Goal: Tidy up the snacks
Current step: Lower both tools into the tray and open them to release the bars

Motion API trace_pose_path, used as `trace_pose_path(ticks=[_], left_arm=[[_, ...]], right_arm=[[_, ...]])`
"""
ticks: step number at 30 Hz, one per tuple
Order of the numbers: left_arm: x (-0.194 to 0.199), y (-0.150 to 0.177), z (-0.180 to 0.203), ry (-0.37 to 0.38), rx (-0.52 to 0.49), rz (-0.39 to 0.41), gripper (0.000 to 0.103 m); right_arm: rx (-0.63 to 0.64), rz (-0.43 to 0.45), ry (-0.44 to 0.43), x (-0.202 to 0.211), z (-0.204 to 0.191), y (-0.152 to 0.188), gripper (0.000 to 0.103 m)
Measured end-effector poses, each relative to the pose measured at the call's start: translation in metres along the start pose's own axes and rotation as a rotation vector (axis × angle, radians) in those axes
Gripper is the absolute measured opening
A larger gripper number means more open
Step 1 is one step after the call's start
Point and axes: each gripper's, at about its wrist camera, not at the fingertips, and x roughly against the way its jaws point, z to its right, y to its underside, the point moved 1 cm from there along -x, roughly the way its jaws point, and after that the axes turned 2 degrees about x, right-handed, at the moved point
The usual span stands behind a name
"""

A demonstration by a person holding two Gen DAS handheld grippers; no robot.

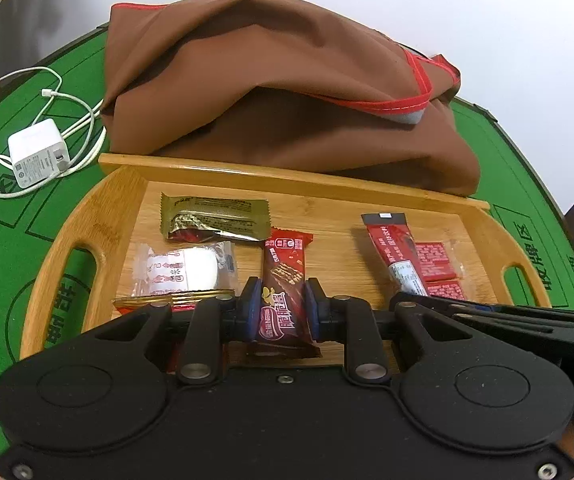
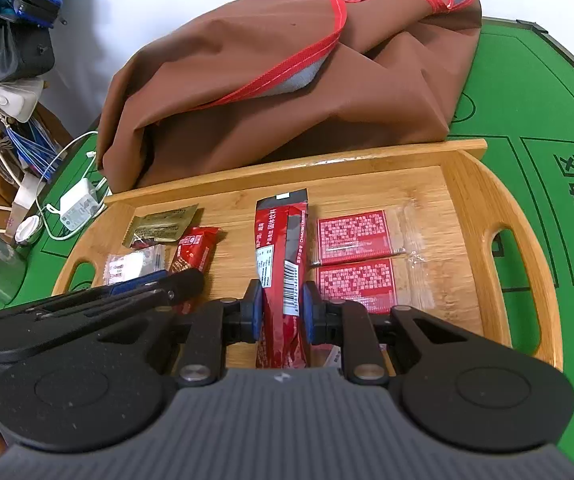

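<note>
1. While both work over the wooden tray (image 1: 87,216), the left hand-held gripper (image 1: 282,308) clamps the chocolate wafer bar (image 1: 283,276), lower centre of frame.
2. Right hand-held gripper (image 2: 283,312) pinches the red sachet (image 2: 281,248), centre frame, beside two red packets (image 2: 353,236).

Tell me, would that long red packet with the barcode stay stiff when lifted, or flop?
The long red packet would probably flop a little: it looks like a soft, creased sachet, and the right gripper pinches it only near one end. Its glossy film may be slippery. It seems light for its size.
</note>
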Motion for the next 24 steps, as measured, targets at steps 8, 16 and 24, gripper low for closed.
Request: trace_pose_path(ticks=[8, 16, 24], left_arm=[[0.005, 0.001, 0.002, -0.012, -0.011, 0.012, 0.03], [0.024, 0.002, 0.001, -0.027, -0.028, 0.048, 0.047], [0.053, 0.014, -0.008, -0.032, -0.044, 0.091, 0.075]], right_arm=[[0.012, 0.009, -0.016, 0.004, -0.001, 0.002, 0.035], [0.04, 0.041, -0.008, 0.02, -0.005, 0.005, 0.049], [0.084, 0.075, -0.021, 0.045, -0.009, 0.018, 0.058]])
